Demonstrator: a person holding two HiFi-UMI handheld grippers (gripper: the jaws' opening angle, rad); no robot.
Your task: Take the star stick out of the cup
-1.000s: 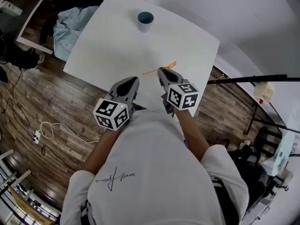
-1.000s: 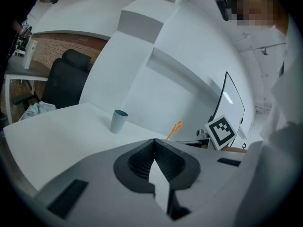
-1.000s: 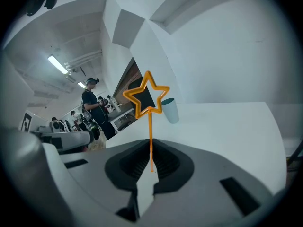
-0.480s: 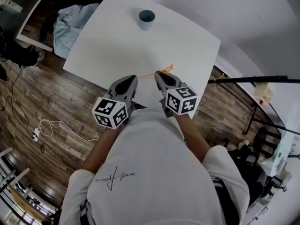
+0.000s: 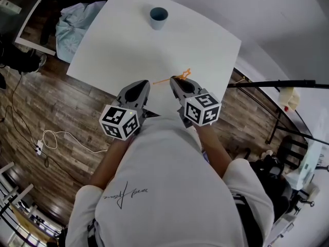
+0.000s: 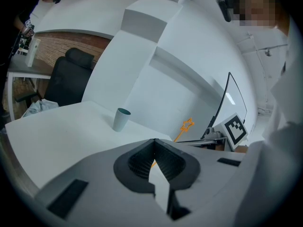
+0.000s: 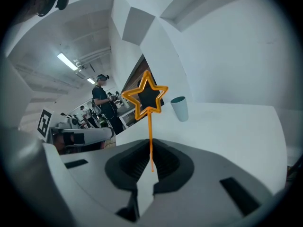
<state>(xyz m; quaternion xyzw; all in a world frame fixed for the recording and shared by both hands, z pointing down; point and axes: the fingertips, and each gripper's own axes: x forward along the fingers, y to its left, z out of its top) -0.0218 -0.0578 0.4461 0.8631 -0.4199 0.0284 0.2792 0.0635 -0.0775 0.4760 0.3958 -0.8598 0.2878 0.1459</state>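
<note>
So the star stick [image 7: 147, 97] was already out of the cup [image 5: 159, 18] at this point. The right gripper [image 7: 150, 144] had its jaws pinched tight on the thin orange shaft near the bottom end, with the star standing up above the jaw tips. From the head view the stick lay crosswise to the gripper, star end out to the right and far side, tail poking toward the left gripper [image 6: 154, 143]. That one was clamped closed on nothing, parked just beside the right one at the near edge of the table [image 5: 128, 45]. The cup sat upright well apart, way across at the far side. My guess is any next move was the right hand's job, since it had the stick.
</note>
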